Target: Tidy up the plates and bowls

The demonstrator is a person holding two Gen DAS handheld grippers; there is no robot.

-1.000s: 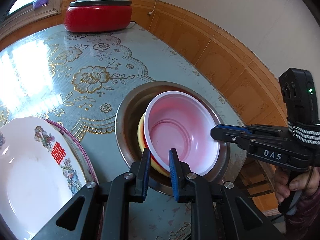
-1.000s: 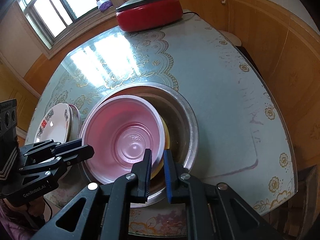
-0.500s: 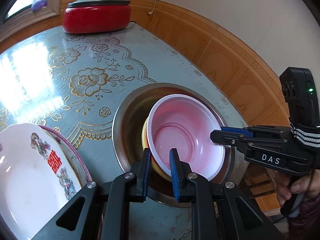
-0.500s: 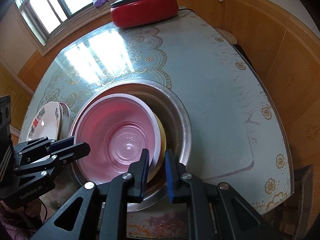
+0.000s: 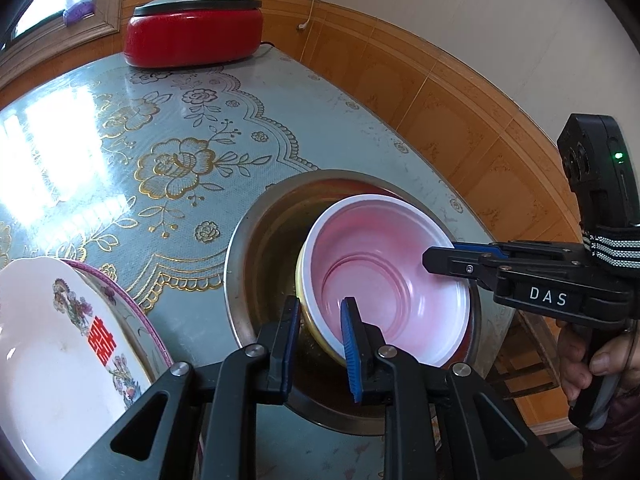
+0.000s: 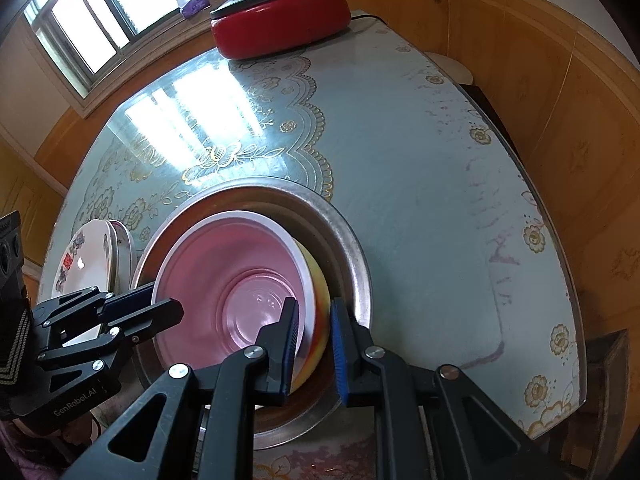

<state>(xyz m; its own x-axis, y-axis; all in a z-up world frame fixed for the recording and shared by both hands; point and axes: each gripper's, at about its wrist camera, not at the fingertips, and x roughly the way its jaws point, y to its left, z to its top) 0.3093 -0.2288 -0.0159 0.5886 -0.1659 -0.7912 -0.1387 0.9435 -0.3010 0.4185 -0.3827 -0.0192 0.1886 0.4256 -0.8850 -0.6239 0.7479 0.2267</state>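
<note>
Left tool (image 5: 320, 334) astride pink bowl (image 5: 384, 276) rim

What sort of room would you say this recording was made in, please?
Most likely the dining area of a private home. A round table carries a glossy flower-patterned cover, a lidded red electric cooker stands at its far edge below a window, and decorated plates sit beside a steel basin of bowls.

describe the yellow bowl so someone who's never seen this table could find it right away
Start at the big metal basin near the front edge of the blue flowered table. Two bowls sit nested and tilted inside it. The yellow bowl is the lower one, showing only as a thin yellow edge under the pink bowl with the white rim.
</note>
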